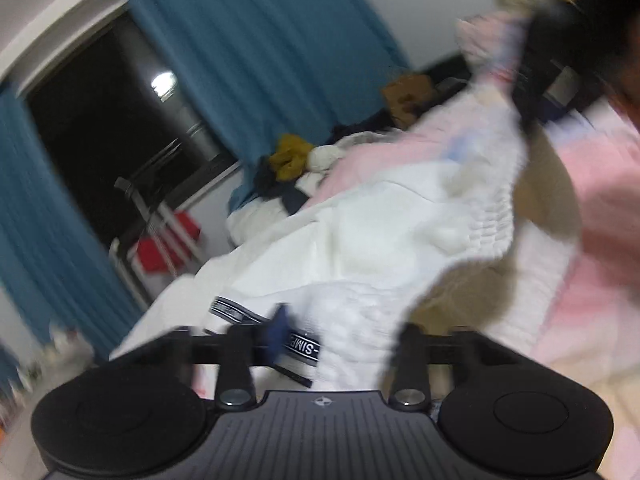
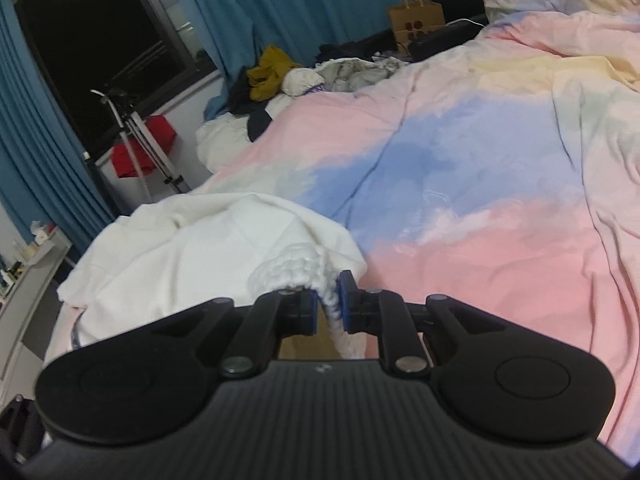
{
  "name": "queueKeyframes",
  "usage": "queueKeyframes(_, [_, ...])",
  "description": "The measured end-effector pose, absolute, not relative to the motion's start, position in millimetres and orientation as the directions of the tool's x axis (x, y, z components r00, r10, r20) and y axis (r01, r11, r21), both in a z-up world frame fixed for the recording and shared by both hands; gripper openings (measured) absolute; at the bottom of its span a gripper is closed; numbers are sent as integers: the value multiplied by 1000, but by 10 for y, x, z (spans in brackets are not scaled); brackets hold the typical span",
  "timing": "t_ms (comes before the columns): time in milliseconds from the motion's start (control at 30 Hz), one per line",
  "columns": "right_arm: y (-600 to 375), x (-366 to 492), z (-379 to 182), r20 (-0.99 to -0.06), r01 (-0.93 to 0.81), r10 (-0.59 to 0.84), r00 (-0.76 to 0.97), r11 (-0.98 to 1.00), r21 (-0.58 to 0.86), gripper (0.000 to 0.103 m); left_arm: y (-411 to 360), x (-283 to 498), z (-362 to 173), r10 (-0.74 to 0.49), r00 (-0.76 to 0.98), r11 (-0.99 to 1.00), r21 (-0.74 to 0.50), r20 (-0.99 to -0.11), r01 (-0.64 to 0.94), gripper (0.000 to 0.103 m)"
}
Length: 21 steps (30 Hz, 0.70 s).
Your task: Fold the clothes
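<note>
Sweater (image 2: 200, 248) — white, R gripper (image 2: 328, 308) clamps ribbed hem, over pastel duvet (image 2: 500, 200)

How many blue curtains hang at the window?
2: the left curtain hangs at the left edge of the dark window, and the right curtain hangs on its other side, behind the clothes pile. Nothing suggests more.

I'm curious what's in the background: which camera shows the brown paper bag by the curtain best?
The right wrist view: the brown paper bag is sharp there, handles and dark print visible beside the blue curtain. In the left wrist view, motion blur reduces it to a brownish smudge.
</note>
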State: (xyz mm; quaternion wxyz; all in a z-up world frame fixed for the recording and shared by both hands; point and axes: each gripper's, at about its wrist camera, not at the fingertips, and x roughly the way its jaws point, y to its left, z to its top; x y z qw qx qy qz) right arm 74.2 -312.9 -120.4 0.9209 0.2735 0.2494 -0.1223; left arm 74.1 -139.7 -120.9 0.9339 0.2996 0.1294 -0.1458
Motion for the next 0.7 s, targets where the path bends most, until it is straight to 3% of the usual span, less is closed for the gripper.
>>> queueKeyframes(100, [-3104,777,-1248,-531,324,-32,847,823,467,28,-1069,908,-910,-182,938,878,380,-296,290,12])
queueKeyframes(133, [-3071,790,-1254,-532,302,-7,847,829,471,36,-937,966,-809,-171,942,908,325,-288,264,12])
queueKeyframes(167, [-3008,793,-1256,-538,288,1,843,843,453,54,-802,1017,-721,-159,945,931,274,-286,240,12])
queueKeyframes(200, [-2908,793,-1242,-539,266,3,842,867,422,65,-667,1069,-632,-148,947,951,222,-285,215,12])
queueKeyframes(333, [-2338,770,-1219,-525,143,-40,850,977,158,80,-159,1289,-426,-97,951,990,73,-293,123,12])
queueKeyframes(467, [-1893,760,-1387,-568,96,-140,811,990,-107,80,320,1431,-382,-40,940,999,-43,-339,27,12])
queueKeyframes(567, [-1959,733,-1373,-571,105,-100,815,994,-24,79,559,1453,-364,-24,932,997,-83,-362,-7,12])
queueKeyframes(633, [-2005,715,-1362,-570,111,-72,819,993,34,68,612,1393,-345,-19,936,998,-68,-353,-5,12])
queueKeyframes(700, [-2052,697,-1351,-568,116,-44,822,989,91,31,603,1381,-322,-25,938,998,-61,-345,4,11])
